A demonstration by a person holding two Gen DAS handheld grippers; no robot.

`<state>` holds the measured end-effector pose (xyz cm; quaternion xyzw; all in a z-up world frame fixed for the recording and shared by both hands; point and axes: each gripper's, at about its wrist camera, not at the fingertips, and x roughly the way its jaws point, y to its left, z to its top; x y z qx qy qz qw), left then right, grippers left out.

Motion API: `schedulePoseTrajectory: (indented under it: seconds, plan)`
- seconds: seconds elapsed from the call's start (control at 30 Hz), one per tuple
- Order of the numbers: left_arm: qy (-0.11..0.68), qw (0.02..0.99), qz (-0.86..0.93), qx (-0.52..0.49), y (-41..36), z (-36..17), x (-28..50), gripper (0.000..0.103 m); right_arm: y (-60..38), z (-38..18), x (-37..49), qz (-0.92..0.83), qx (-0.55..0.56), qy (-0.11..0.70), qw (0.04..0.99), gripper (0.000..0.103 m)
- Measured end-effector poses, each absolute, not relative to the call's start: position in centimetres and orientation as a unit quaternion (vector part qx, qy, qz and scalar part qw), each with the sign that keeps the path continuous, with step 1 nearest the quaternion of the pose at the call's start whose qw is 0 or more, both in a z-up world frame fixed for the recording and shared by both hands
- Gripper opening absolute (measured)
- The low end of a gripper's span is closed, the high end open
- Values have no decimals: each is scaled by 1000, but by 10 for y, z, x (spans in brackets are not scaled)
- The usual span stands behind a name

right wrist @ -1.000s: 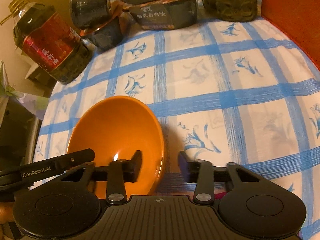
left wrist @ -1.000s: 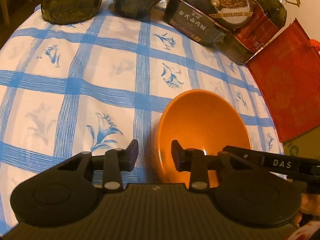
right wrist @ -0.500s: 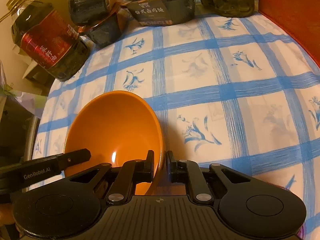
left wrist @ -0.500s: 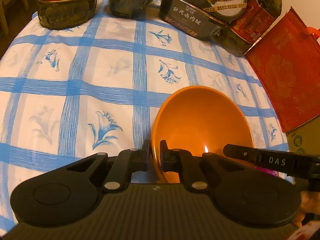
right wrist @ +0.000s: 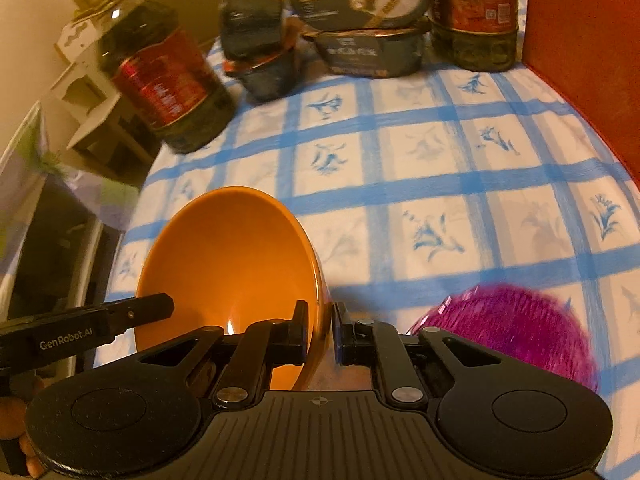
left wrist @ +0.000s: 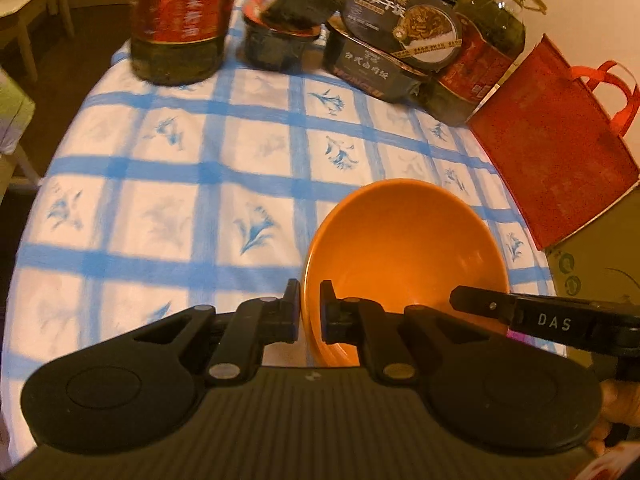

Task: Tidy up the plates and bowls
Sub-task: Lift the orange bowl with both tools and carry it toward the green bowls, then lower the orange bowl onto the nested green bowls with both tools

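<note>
Both grippers clamp one orange bowl [left wrist: 404,248] by opposite sides of its rim: the left gripper [left wrist: 310,308] has its fingers closed narrow on the rim at the lower centre of the left wrist view, and the right gripper [right wrist: 322,330] pinches the other side at the lower centre of its own view. The bowl sits low in both frames, over the blue-checked tablecloth [left wrist: 180,184]. Only the right wrist view shows a blurred magenta ribbed bowl [right wrist: 516,328] at lower right; only the left view shows the whole red tote bag [left wrist: 556,160] at right, with its handles. "DAS" reads on the other gripper's arm in the left view, "GenRobot.AI" in the right. Red-labelled oil bottles [left wrist: 180,20] and dark meal boxes [left wrist: 384,52] with Chinese print line the top.
</note>
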<state>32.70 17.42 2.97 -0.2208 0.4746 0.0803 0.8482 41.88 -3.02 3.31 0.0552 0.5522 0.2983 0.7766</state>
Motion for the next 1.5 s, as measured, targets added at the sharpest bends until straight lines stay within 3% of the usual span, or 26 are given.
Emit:
schedulePoseTrajectory:
  seconds: [0.37, 0.93, 1.5]
  plan:
    - [467, 847, 97, -234, 186, 48, 205, 8, -22, 56, 313, 324, 66, 544, 771, 12]
    - [487, 840, 90, -223, 159, 49, 61, 8, -65, 43, 157, 322, 118, 554, 758, 12]
    - [508, 830, 26, -228, 69, 27, 20, 8, -170, 35, 99, 272, 140, 563, 767, 12]
